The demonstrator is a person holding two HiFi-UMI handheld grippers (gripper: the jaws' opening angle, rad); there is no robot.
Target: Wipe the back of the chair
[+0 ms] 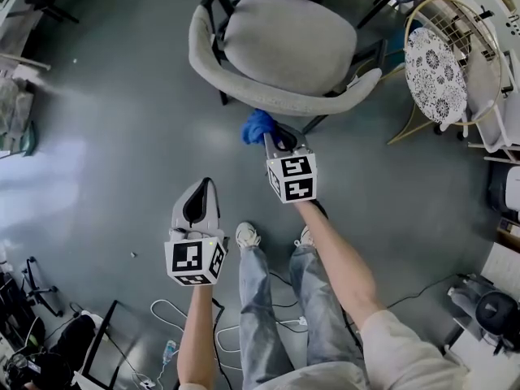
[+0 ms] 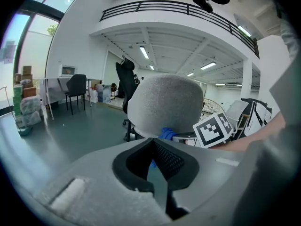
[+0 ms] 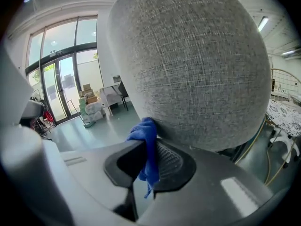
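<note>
A grey fabric chair (image 1: pixel 284 43) stands ahead of me, its curved back (image 1: pixel 276 97) turned toward me. My right gripper (image 1: pixel 276 136) is shut on a blue cloth (image 1: pixel 257 126) that sits against the lower part of the chair back. In the right gripper view the blue cloth (image 3: pixel 146 142) hangs between the jaws and touches the grey back (image 3: pixel 197 65). My left gripper (image 1: pixel 199 201) hangs lower left, away from the chair, jaws shut with nothing in them. The left gripper view shows the chair back (image 2: pixel 164 105) and the cloth (image 2: pixel 167 133) beyond my left gripper (image 2: pixel 153 157).
A wire-framed chair with a patterned round cushion (image 1: pixel 436 71) stands right of the grey chair. Cables (image 1: pixel 175 311) lie on the grey floor near my feet (image 1: pixel 248 236). Dark equipment (image 1: pixel 487 307) sits at lower right, a black office chair (image 2: pixel 124 81) further off.
</note>
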